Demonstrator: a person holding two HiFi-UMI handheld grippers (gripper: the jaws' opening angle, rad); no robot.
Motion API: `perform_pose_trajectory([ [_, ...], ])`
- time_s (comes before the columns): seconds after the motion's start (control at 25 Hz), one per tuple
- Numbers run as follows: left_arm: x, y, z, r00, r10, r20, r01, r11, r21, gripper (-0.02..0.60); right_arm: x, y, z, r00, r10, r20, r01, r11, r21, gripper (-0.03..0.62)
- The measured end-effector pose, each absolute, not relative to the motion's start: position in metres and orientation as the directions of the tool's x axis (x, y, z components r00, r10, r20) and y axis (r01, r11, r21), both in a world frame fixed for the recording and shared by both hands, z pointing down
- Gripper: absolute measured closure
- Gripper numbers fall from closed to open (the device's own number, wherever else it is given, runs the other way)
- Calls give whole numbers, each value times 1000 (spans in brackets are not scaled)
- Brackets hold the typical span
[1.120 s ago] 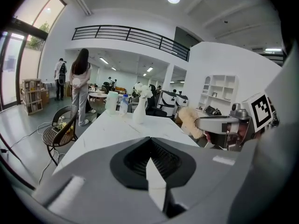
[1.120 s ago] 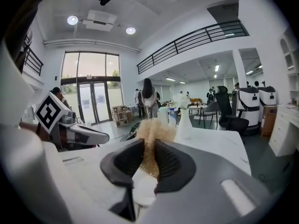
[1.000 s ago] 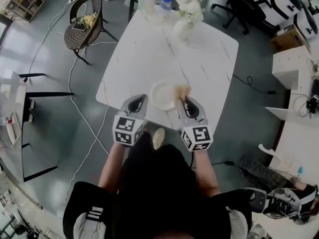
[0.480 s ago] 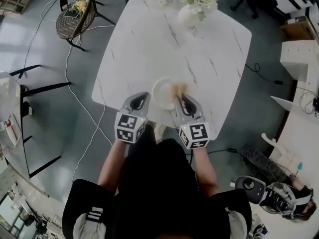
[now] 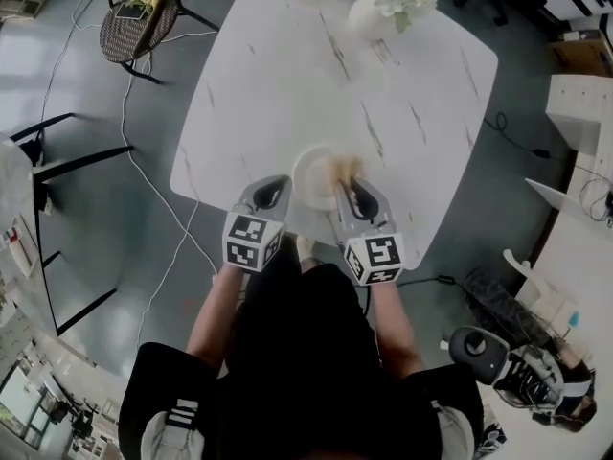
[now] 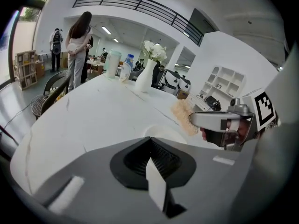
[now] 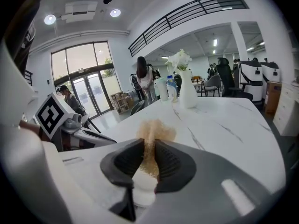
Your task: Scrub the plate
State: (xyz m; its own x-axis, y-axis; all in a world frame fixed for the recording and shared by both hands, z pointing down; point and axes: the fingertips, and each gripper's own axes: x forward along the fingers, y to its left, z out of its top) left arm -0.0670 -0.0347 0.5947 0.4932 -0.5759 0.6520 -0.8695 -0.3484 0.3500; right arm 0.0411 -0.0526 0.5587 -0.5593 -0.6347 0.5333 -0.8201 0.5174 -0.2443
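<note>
A small round white plate (image 5: 312, 176) lies near the front edge of the white marble table (image 5: 287, 84). My right gripper (image 5: 345, 186) is shut on a tan scrubbing sponge (image 5: 344, 169), which hangs over the plate's right rim. In the right gripper view the sponge (image 7: 152, 133) sticks out from between the jaws, with the plate (image 7: 144, 189) below them. My left gripper (image 5: 275, 184) is shut and empty at the plate's left edge. From the left gripper view the plate (image 6: 167, 133) lies just past its tips (image 6: 150, 143), and the right gripper (image 6: 219, 122) holds the sponge (image 6: 183, 115) above it.
A white vase of white flowers (image 5: 381, 6) stands at the table's far side, with a bottle (image 6: 125, 68) and a tumbler (image 6: 112, 64) beside it. A wicker chair (image 5: 134, 22) and floor cables lie to the left. People (image 6: 77, 45) stand beyond the table.
Both grippers have sunk toward the table and the plate. The sponge stays in the right gripper, and the left stays shut and empty.
</note>
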Motion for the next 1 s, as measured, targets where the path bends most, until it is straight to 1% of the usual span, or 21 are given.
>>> perform_pose_trajectory([
  [0.12, -69, -31, 611, 474, -530, 703, -880, -309, 360, 574, 39, -53, 563, -561, -629, 538, -819, 518, -248, 519],
  [0.24, -67, -29, 619, 479, -497, 724, -878, -280, 388, 572, 36, -54, 566, -565, -622, 542, -815, 524, -249, 517],
  [0.28, -64, -28, 621, 494, -481, 725, -870, -276, 409, 533, 35, -54, 566, -567, -620, 543, -813, 528, -246, 517],
  [0.32, -61, -27, 623, 510, -464, 724, -860, -274, 431, 458, 33, -55, 567, -568, -618, 544, -811, 532, -242, 517],
  [0.44, -55, -23, 628, 534, -427, 729, -845, -268, 462, 391, 28, -56, 570, -572, -611, 548, -806, 544, -235, 517],
  [0.8, -46, -21, 644, 552, -343, 760, -834, -231, 502, 393, 25, -60, 576, -576, -601, 553, -803, 543, -246, 519],
  [1.0, -53, -23, 650, 515, -345, 785, -857, -209, 470, 463, 25, -63, 579, -576, -598, 558, -803, 540, -251, 517],
])
